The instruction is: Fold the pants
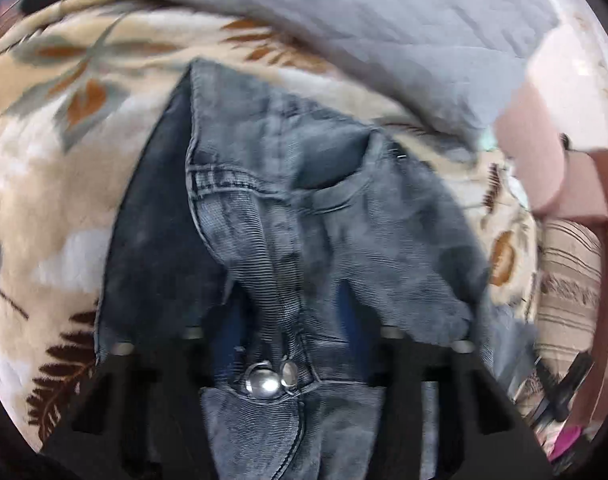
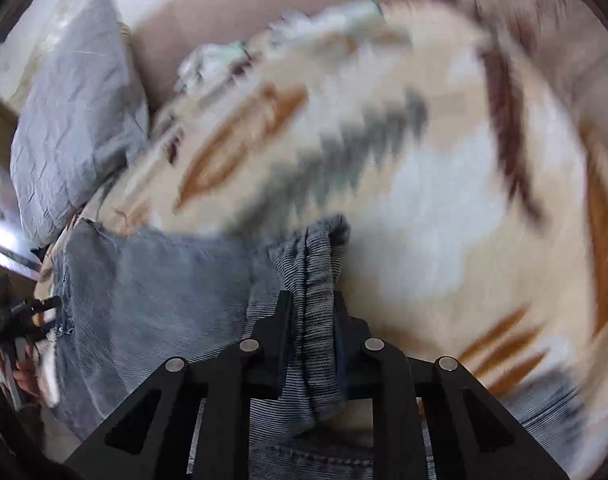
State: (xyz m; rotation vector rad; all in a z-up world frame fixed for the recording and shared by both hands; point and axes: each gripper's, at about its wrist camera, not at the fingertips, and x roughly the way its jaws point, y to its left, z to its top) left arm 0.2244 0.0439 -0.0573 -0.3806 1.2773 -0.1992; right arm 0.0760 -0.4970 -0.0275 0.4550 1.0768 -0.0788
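Grey-blue denim pants [image 1: 323,220] lie on a leaf-patterned blanket [image 1: 44,160]. In the left wrist view the waistband with its metal button [image 1: 264,382] runs up between the fingers of my left gripper [image 1: 290,320]. The denim fills the gap and drapes over both fingertips, so the gripper looks shut on it. In the right wrist view my right gripper [image 2: 311,304] is shut on a bunched, ribbed edge of the pants [image 2: 164,292]. The rest of the cloth spreads to the left over the blanket [image 2: 443,200].
A grey crinkled pillow [image 1: 383,20] lies at the far side of the bed, also seen as the pillow [image 2: 76,120] at upper left. A pink panel [image 1: 543,128] borders the bed. A dark device [image 2: 16,320] shows at the left edge.
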